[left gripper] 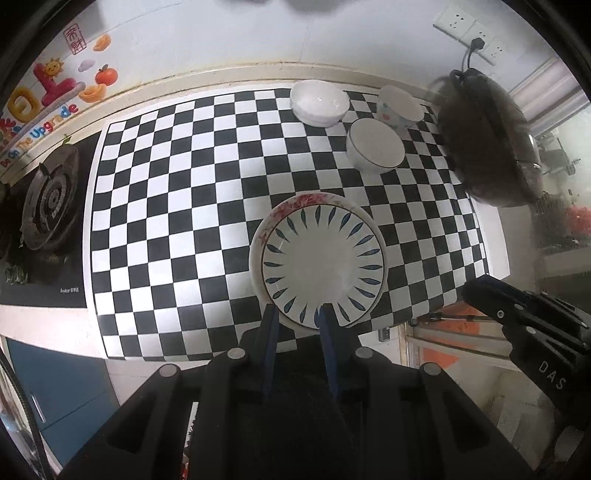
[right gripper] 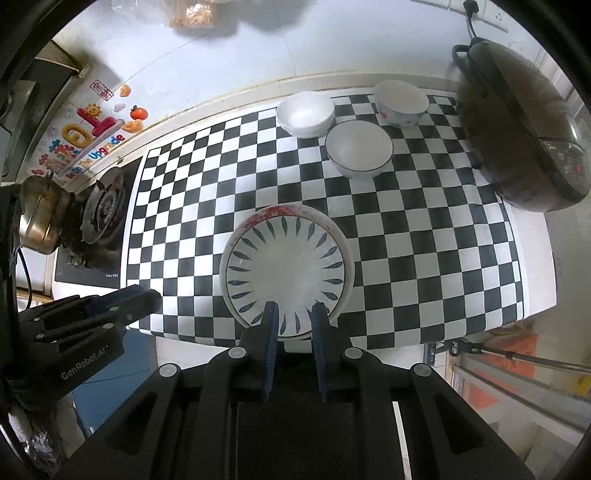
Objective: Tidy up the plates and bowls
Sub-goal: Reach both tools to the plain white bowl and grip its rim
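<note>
A blue-leaf plate (left gripper: 321,258) (right gripper: 286,266) lies stacked on a red-flowered plate (left gripper: 306,201) (right gripper: 280,211) near the front edge of the checkered mat (left gripper: 184,221). At the back stand a plain white bowl (left gripper: 319,101) (right gripper: 304,112), a dark-rimmed bowl (left gripper: 375,144) (right gripper: 358,147) and a patterned bowl (left gripper: 400,105) (right gripper: 400,101). My left gripper (left gripper: 298,310) (right gripper: 140,295) hangs high over the stack's near rim, narrowly open and holding nothing. My right gripper (right gripper: 295,307) (left gripper: 480,291) hovers beside it, also slightly open with nothing between its fingers.
A dark rice cooker (left gripper: 487,140) (right gripper: 528,125) stands at the right end of the counter, plugged into a wall socket (left gripper: 469,29). A gas burner (left gripper: 48,199) (right gripper: 103,206) and a brass pot (right gripper: 40,214) are at the left. The counter's front edge drops off below the plates.
</note>
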Motion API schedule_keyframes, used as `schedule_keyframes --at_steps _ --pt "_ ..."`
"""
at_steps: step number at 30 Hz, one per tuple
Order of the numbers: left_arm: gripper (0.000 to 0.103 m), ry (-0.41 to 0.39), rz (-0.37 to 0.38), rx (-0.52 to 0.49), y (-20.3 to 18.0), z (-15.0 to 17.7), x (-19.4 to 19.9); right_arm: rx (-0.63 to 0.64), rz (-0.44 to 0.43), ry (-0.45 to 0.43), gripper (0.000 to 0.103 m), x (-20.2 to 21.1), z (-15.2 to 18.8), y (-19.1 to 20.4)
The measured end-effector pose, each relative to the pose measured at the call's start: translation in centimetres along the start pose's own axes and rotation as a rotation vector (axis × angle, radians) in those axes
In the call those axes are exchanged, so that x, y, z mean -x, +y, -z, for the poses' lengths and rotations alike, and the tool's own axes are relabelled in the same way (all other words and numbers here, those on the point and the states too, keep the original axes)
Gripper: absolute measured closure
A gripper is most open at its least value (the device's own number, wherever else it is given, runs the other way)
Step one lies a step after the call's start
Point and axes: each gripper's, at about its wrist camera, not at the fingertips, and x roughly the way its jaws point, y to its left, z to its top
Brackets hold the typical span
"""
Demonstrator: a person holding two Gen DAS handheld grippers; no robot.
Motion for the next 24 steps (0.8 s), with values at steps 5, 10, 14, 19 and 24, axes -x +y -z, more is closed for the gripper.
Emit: schedule_keyframes --at_steps 5,10,14,19,24 --pt "0.078 -0.041 0.036 0.002 0.7 -1.7 -0.3 -0.023 -0.024 -0.032 0.047 -0.3 -0.7 0.0" --pt "0.077 -0.085 0.068 0.031 1.6 -5.0 -1.4 -0.077 -0.06 -0.083 0.041 -0.9 -2.1 -1.1" --pt "0.077 -0.087 0.08 0.058 1.8 -8.3 -3.3 -0.141 -0.064 -0.102 0.041 -2.3 -4.6 -3.8" --pt "0.077 -0.034 0.097 0.09 0.7 -12.1 -7.0 -0.177 -0.039 -0.084 0.041 -5.2 -8.8 -8.2" --pt "0.077 0.023 0.136 0.203 0.5 -16.0 -10.9 -0.172 -0.069 -0.034 0.041 -8.6 -13.8 -12.0"
